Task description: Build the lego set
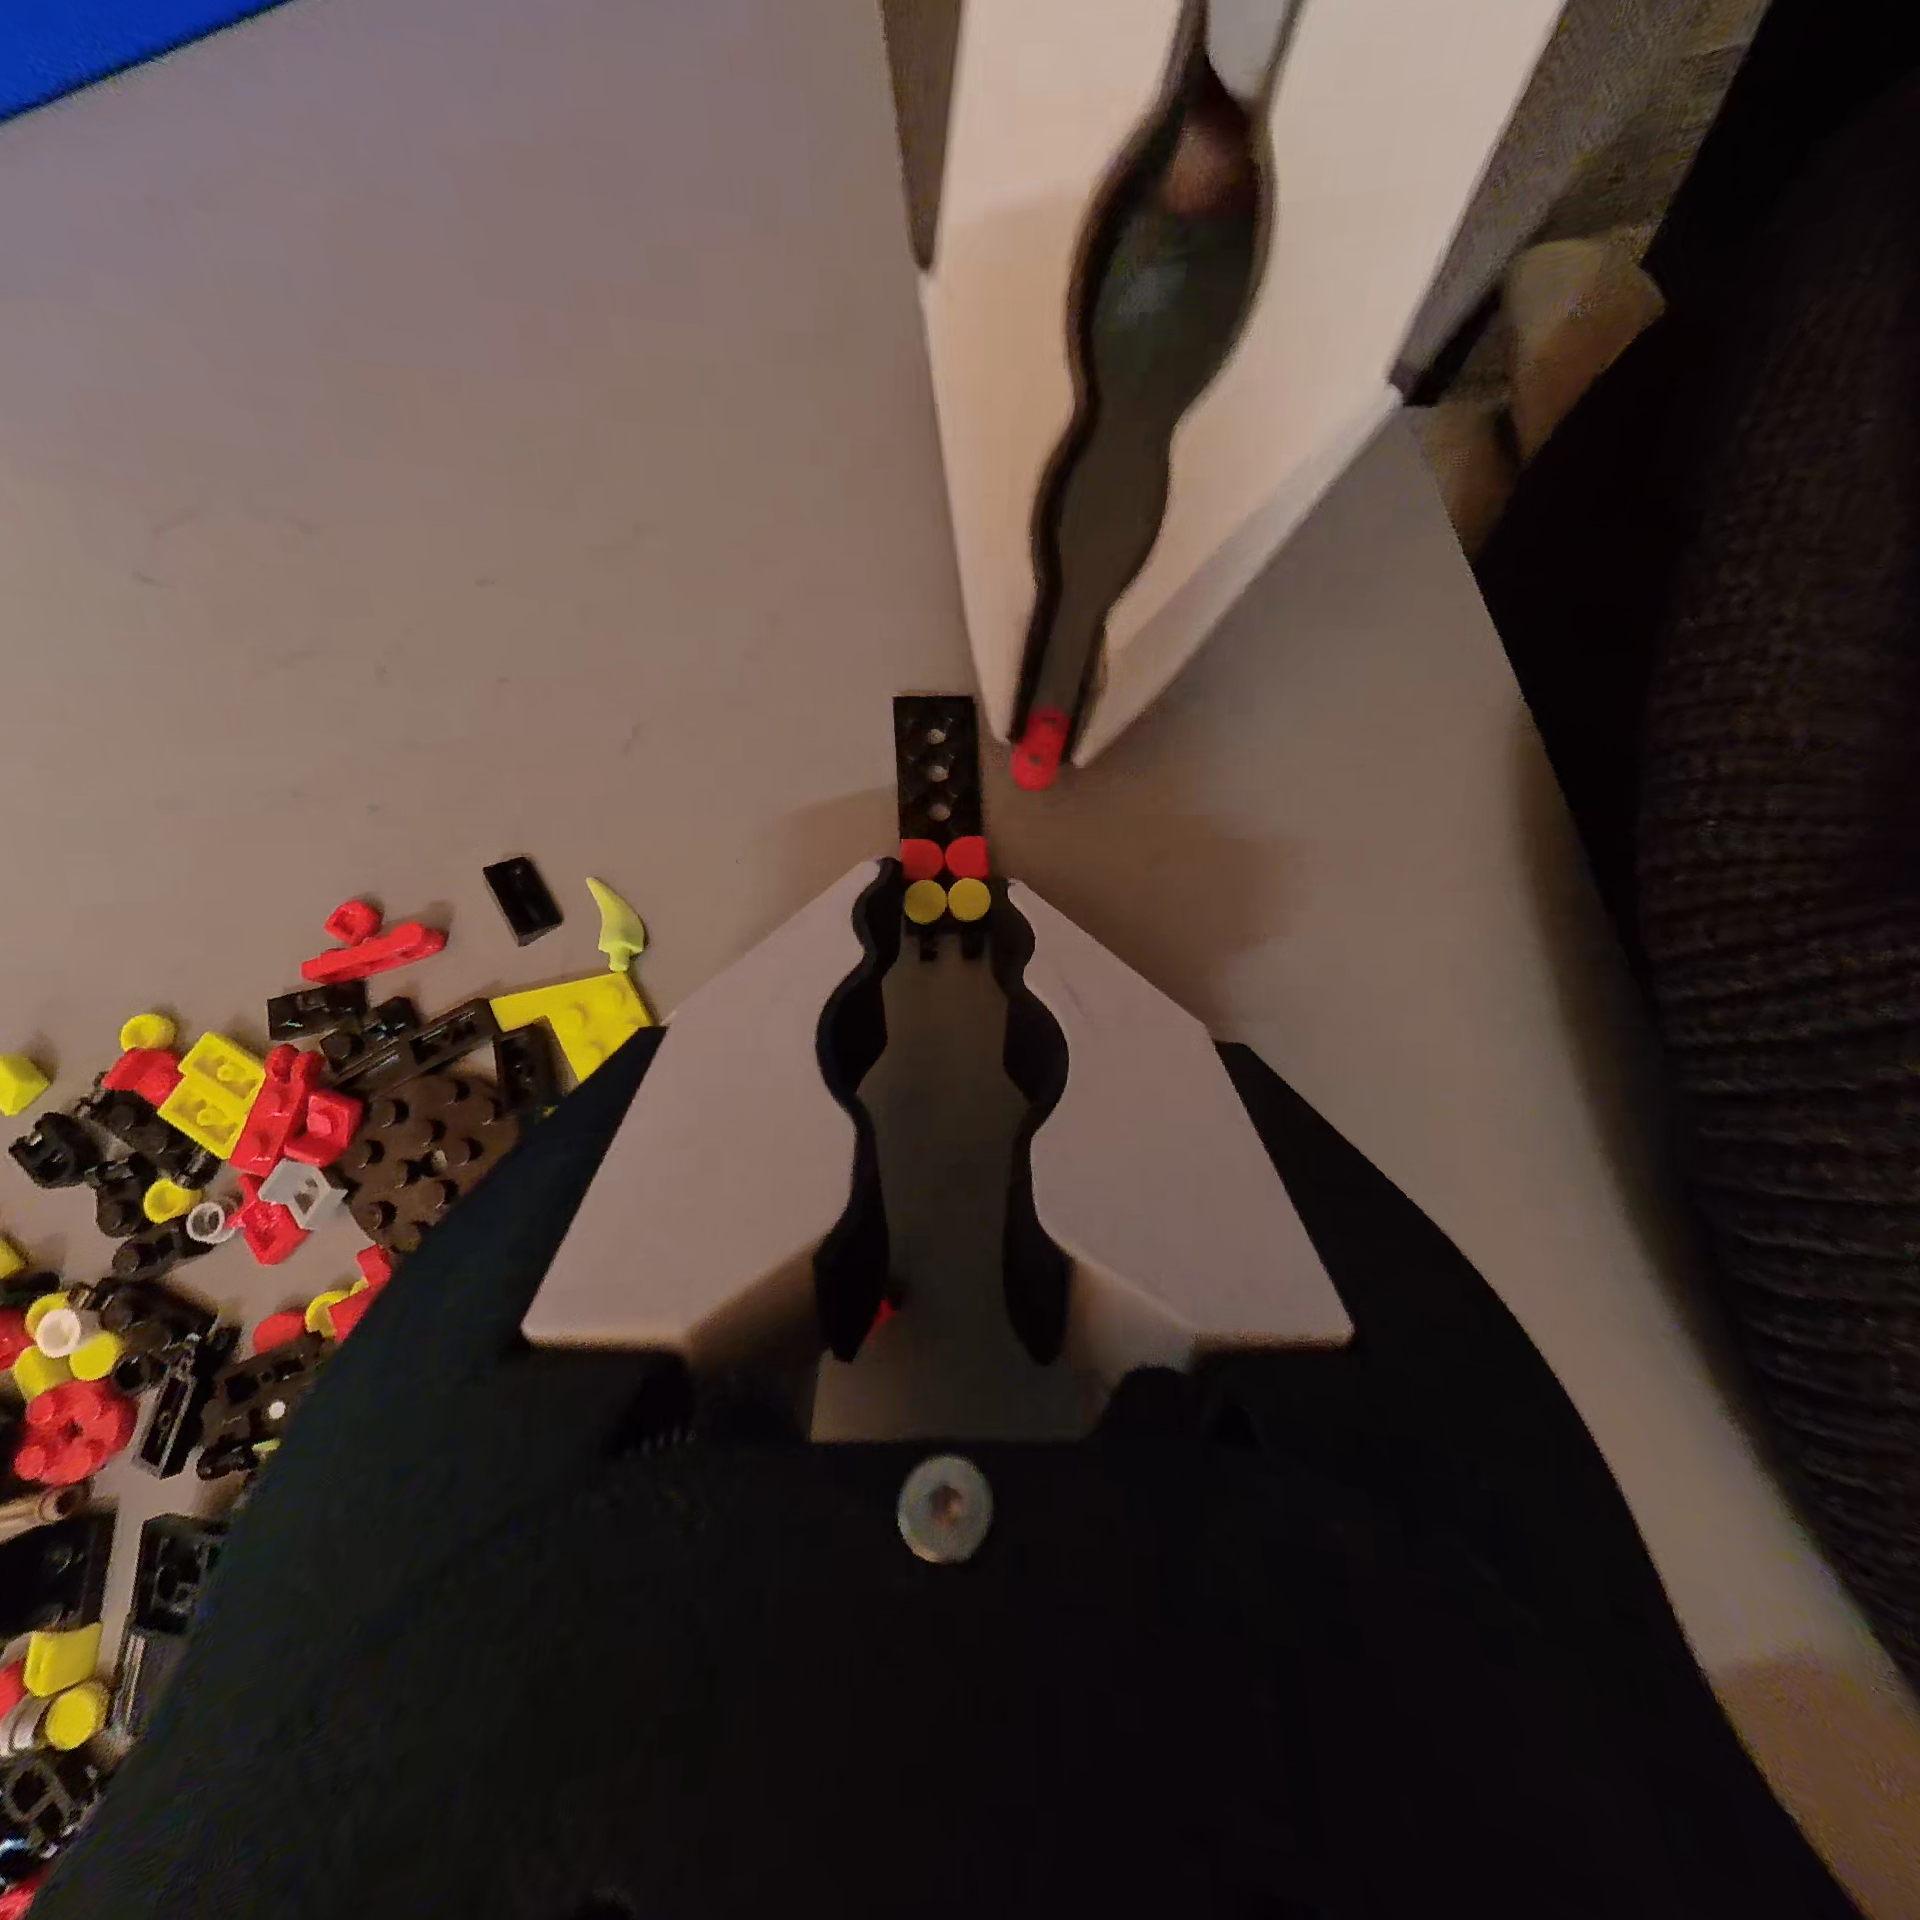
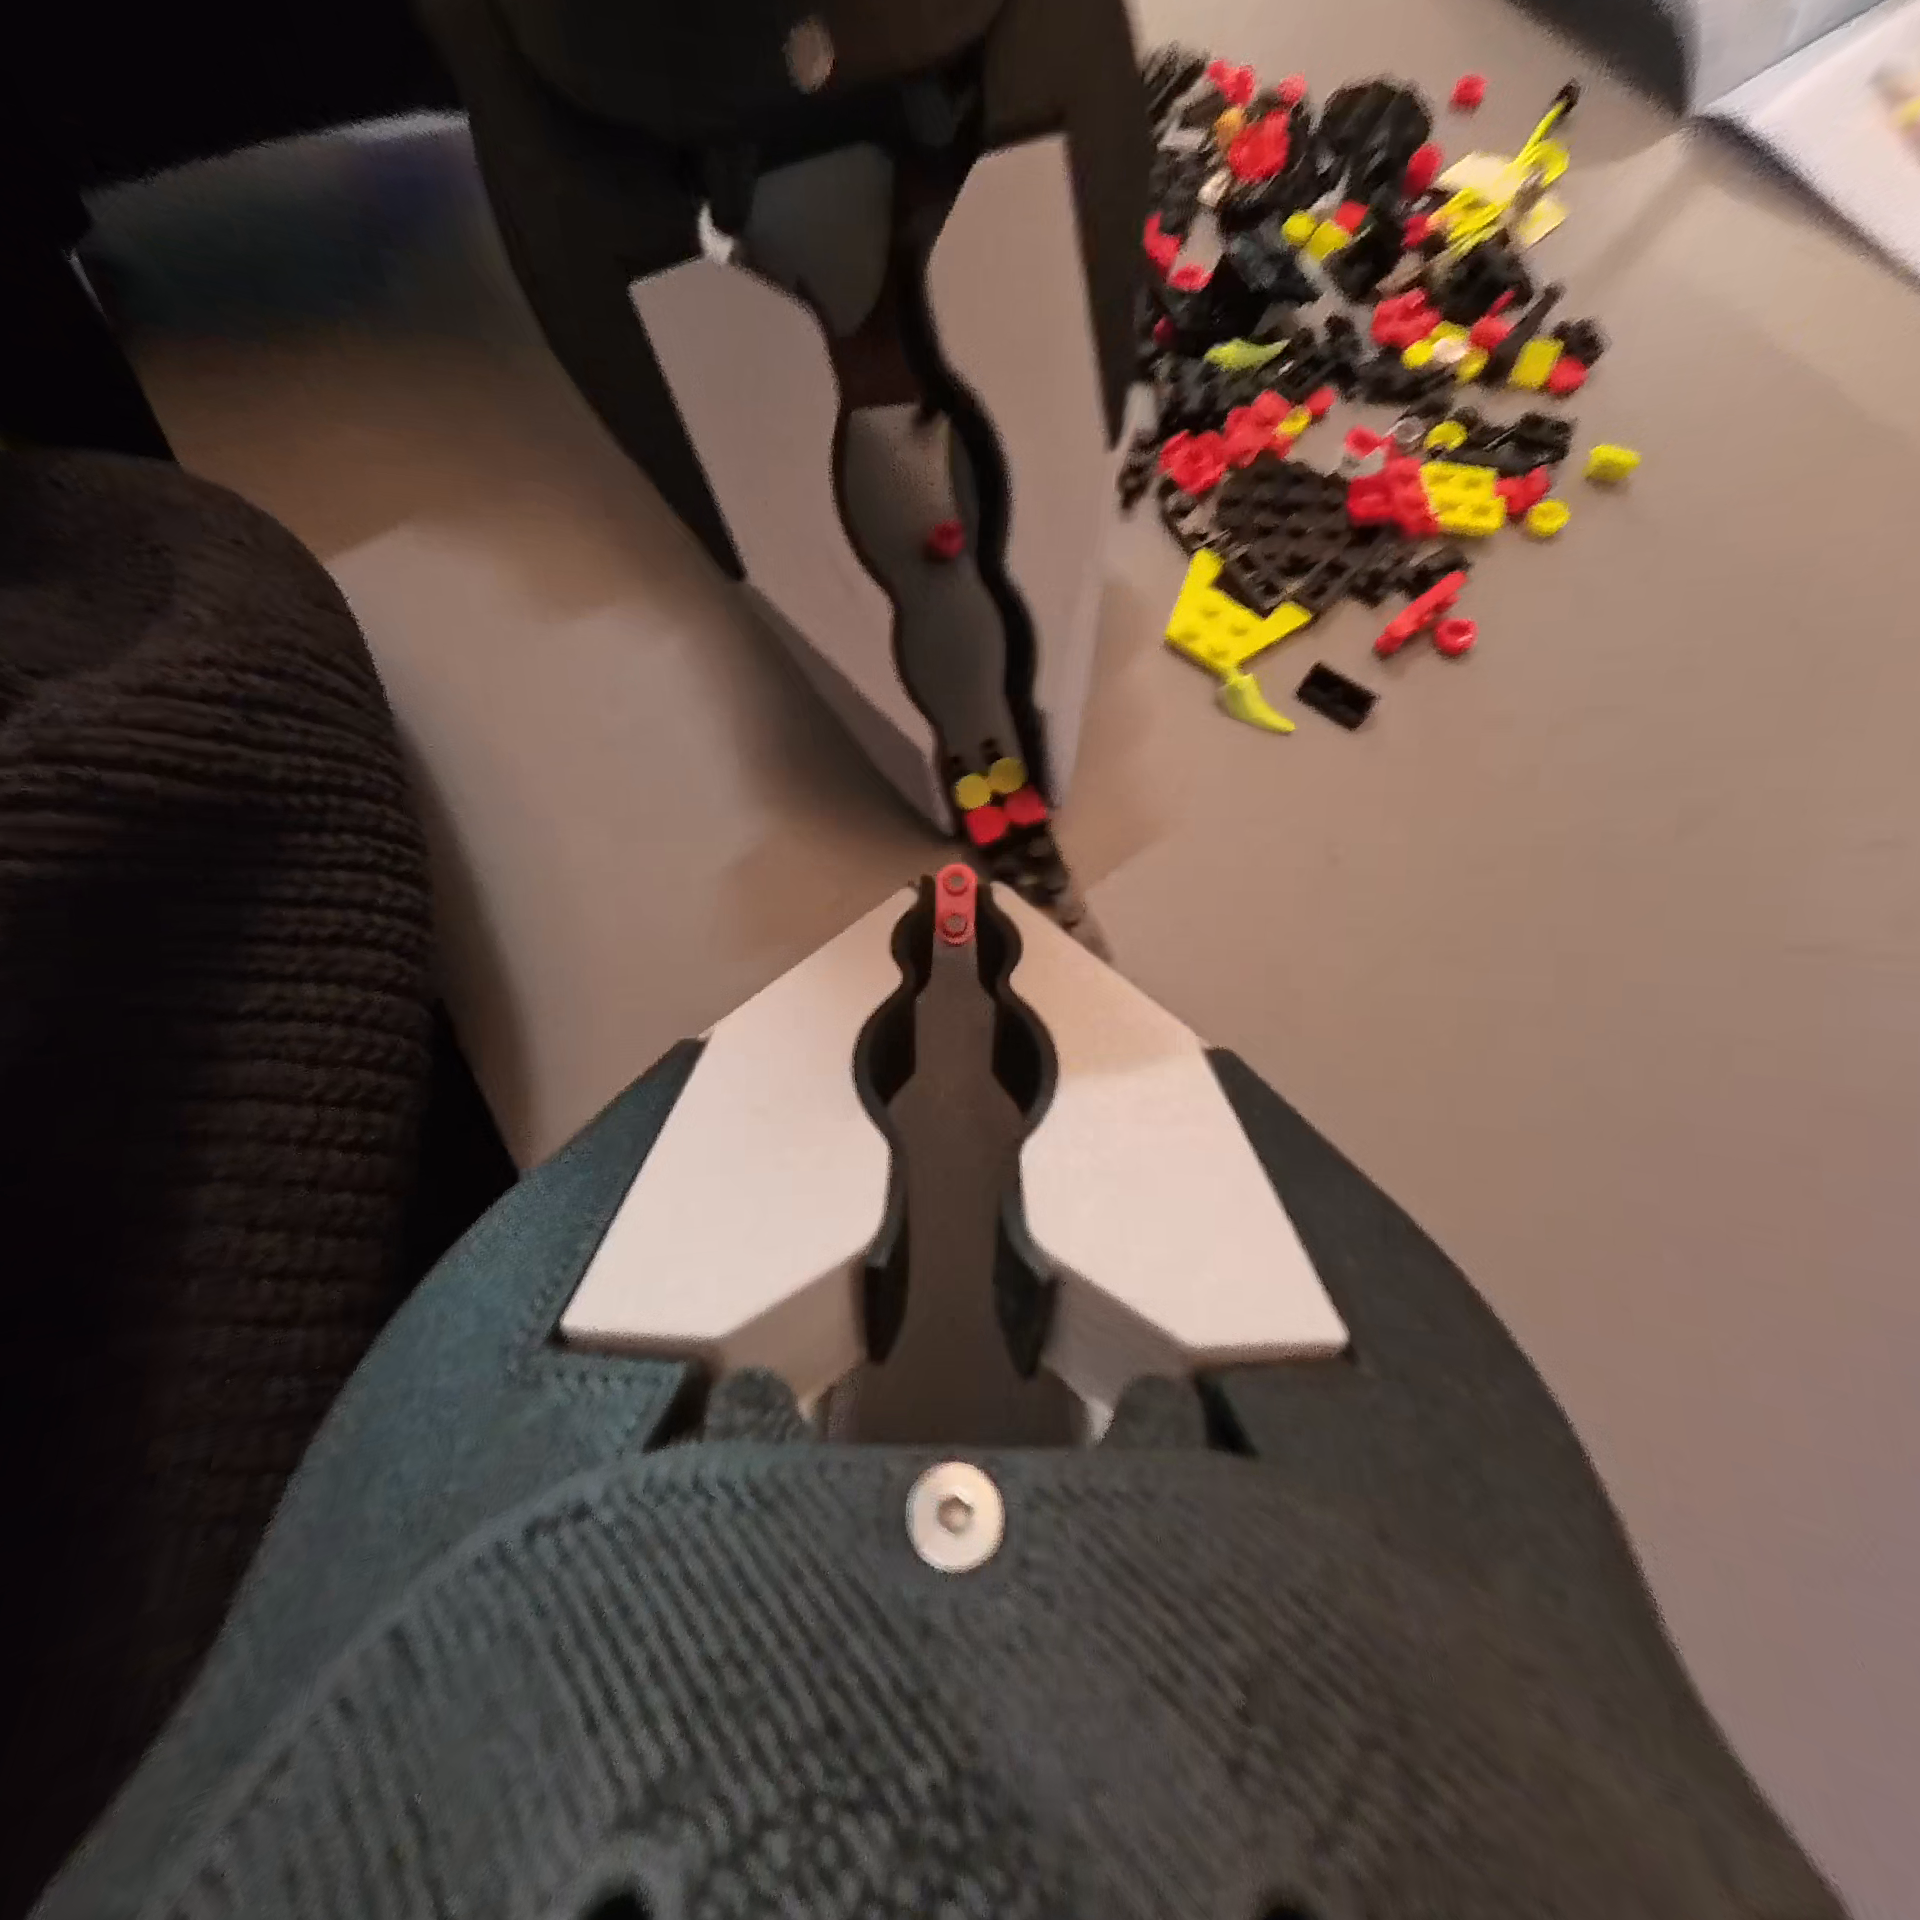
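My left gripper is shut on a long black plate that carries two red and two yellow round studs near my fingertips. The plate sticks out forward above the grey table. My right gripper is shut on a small red two-stud piece. In the left wrist view the right gripper comes in from the top and holds the red piece just right of the plate's far end. In the right wrist view the left gripper faces mine, with the black plate just beyond the red piece.
A pile of loose black, red and yellow bricks lies on the table left of my left gripper; it also shows at the upper right of the right wrist view. A dark knitted sleeve lies along the table's near edge. The grippers are tip to tip, or close to it.
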Demonstrator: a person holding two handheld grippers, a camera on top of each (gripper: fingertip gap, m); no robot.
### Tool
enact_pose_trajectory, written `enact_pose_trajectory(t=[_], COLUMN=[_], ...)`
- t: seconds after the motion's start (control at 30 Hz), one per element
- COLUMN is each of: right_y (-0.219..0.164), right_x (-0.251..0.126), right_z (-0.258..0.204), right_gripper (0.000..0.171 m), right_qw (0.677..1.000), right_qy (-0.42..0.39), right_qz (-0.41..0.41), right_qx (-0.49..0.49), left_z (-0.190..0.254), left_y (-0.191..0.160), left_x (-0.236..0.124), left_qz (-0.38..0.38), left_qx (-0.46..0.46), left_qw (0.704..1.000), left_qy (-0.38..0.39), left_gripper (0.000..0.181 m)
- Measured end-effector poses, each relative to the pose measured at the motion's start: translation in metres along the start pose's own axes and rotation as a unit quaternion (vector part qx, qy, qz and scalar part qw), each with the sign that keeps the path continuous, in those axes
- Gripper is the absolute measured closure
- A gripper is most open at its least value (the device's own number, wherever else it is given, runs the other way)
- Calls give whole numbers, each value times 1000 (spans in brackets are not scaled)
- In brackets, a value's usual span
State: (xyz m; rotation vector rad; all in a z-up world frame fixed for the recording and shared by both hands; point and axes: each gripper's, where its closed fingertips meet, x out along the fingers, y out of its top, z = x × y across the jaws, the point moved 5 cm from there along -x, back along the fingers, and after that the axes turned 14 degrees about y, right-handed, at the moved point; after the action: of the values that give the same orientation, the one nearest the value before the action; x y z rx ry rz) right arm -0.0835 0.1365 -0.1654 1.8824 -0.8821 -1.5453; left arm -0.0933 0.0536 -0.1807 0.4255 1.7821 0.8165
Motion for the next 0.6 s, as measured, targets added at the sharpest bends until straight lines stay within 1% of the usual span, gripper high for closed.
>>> enact_pose_trajectory(t=[0.1, 0.33, 0.43, 0.6], right_y=[0, 1, -1, 2], right_x=[-10, 0, 6, 10], right_z=[12, 15, 13, 14], right_gripper=[165, 164, 165, 165], right_qw=[1000, 994, 992, 989], right_qy=[-17, 36, 64, 71], right_qz=[-1, -30, -39, -40], right_qx=[-26, -99, -101, -120], left_z=[4, 9, 9, 9], left_y=[-1, -2, -2, -2], left_x=[-2, -3, -3, -3], left_qz=[3, 4, 4, 4], left_qx=[9, 20, 21, 20], left_qw=[1000, 999, 999, 999], left_qy=[-20, -45, -45, -45], left_gripper=[167, 167, 167, 167])
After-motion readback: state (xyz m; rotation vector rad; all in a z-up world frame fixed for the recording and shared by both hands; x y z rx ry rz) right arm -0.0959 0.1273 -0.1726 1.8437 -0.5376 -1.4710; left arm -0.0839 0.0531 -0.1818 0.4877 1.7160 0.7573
